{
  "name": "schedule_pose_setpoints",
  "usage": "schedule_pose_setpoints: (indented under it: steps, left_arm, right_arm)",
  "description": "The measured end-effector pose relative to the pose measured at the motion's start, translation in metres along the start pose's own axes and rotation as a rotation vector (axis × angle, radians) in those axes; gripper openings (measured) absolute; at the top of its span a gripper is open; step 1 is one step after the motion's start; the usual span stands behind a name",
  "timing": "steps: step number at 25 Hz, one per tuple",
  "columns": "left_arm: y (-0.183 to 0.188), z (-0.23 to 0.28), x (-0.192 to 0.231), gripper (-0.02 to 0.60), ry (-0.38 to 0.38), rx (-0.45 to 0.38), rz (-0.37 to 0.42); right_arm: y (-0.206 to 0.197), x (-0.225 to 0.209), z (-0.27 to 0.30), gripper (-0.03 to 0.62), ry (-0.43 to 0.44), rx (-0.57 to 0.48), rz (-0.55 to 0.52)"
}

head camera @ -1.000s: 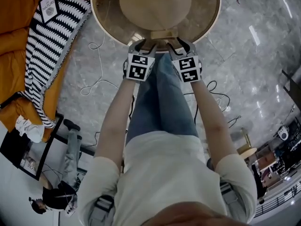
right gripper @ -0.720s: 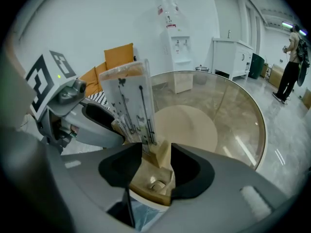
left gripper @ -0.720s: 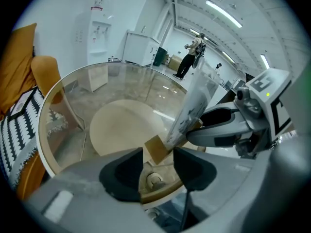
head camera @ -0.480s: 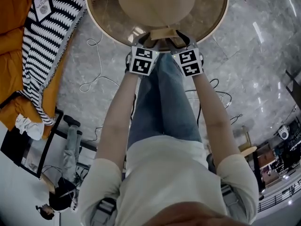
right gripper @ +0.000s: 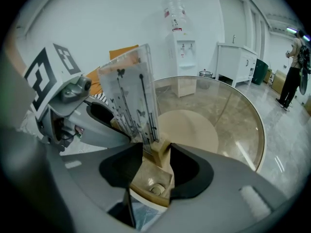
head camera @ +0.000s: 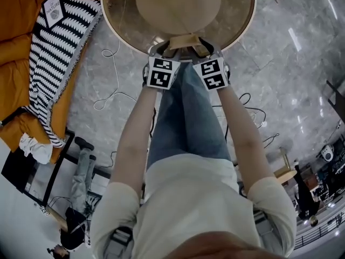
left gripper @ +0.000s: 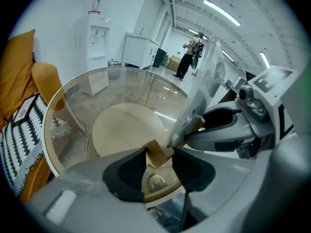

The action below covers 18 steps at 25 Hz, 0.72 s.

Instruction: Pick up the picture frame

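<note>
- Little has shifted since the earlier frame. In the head view the left gripper [head camera: 166, 47] and right gripper [head camera: 208, 45] flank the picture frame [head camera: 187, 39] at the near edge of the glass tabletop [head camera: 234, 9], and their jaws have just been closing.
- Left gripper view: the jaws pinch one end of the wooden base [left gripper: 156, 152]. Squeeze evenly.
- Right gripper view: the jaws pinch the other end, under the clear panel [right gripper: 131, 101]. Lift both ends together and level, so the panel stays upright.

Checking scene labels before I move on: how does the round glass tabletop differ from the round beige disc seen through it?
The round glass tabletop is wider than the round beige disc, which sits inside its outline. The tabletop is see-through, with a tan rim; the disc is opaque and plain. The tabletop lies above, the disc beneath it. Both are round and lie flat.
</note>
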<state>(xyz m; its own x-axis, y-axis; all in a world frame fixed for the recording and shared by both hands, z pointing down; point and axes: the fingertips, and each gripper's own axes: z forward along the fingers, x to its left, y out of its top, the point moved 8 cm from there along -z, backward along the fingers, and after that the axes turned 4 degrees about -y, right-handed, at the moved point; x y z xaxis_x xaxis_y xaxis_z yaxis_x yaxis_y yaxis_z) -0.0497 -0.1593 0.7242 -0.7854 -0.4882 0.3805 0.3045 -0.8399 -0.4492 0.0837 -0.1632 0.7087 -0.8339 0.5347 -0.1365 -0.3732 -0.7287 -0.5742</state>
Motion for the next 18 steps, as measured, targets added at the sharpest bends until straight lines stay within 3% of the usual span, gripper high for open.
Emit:
schedule_pose_setpoints:
  steps: [8, 18]
  left_arm:
    - [0.01, -0.05, -0.019, 0.166, -0.001, -0.051, 0.022]
    - [0.023, -0.123, -0.046, 0.164, 0.017, -0.152, 0.056]
  right_arm:
    - [0.021, 0.024, -0.047, 0.176, -0.038, -0.05, 0.035]
    - [0.053, 0.06, -0.112, 0.173, -0.102, -0.141, 0.001]
